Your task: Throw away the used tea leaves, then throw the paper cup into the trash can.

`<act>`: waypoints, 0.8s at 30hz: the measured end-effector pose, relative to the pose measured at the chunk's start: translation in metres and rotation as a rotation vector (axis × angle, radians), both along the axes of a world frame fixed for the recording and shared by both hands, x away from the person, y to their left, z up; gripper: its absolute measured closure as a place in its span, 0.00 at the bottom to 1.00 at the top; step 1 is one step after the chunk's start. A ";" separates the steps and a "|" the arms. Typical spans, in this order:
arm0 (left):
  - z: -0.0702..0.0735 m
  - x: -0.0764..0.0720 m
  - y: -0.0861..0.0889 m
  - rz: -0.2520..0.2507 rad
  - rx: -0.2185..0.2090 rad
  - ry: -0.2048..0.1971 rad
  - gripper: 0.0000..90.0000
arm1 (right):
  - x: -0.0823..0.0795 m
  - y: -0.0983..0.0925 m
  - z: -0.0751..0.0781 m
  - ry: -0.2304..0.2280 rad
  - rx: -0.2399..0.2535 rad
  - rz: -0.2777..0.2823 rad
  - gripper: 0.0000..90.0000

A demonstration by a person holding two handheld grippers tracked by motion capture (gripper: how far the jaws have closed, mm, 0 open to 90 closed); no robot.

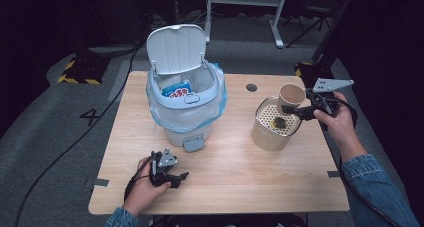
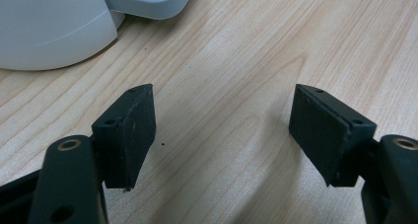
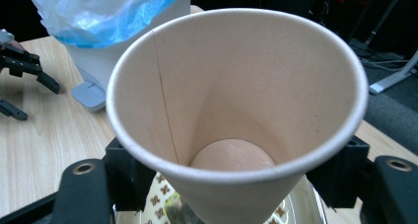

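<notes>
My right gripper (image 1: 294,108) is shut on a tan paper cup (image 1: 291,96), holding it upright just above the far rim of a beige round container (image 1: 265,134) with a perforated top. In the right gripper view the cup (image 3: 236,86) stands open-mouthed between the two jaws, empty, with the perforated top just below it. A dark lump (image 1: 279,122) lies on that perforated top. My left gripper (image 1: 180,178) rests on the table near the front left, open with nothing between its jaws; its pads (image 2: 130,130) hover over bare wood.
A white pedal bin (image 1: 186,94) with its lid up and a blue-tinted bag liner stands at the table's middle back; a blue packet (image 1: 177,90) lies inside. Its pedal (image 1: 194,143) juts toward me. The table (image 1: 235,177) has a cable hole (image 1: 251,87).
</notes>
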State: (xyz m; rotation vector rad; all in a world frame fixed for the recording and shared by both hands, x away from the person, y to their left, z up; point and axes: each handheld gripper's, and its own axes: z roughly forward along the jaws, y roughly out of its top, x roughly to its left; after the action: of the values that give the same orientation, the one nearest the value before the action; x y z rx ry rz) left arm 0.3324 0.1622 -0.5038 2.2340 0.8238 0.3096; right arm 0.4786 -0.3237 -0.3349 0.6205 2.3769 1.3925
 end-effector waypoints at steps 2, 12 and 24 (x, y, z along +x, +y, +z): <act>0.000 0.000 0.000 0.000 0.000 0.000 0.29 | 0.001 0.003 0.004 -0.001 0.008 0.007 0.33; 0.000 0.000 0.000 0.000 -0.003 0.001 0.29 | 0.009 0.027 0.034 -0.032 0.006 0.062 0.33; 0.000 0.001 0.001 -0.008 -0.003 0.002 0.29 | 0.024 0.079 0.077 -0.050 0.035 0.165 0.33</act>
State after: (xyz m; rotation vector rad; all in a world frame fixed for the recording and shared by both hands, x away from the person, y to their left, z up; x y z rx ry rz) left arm 0.3331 0.1635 -0.5038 2.2349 0.8158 0.3024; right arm 0.5025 -0.2442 -0.2582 0.3999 2.4149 1.5018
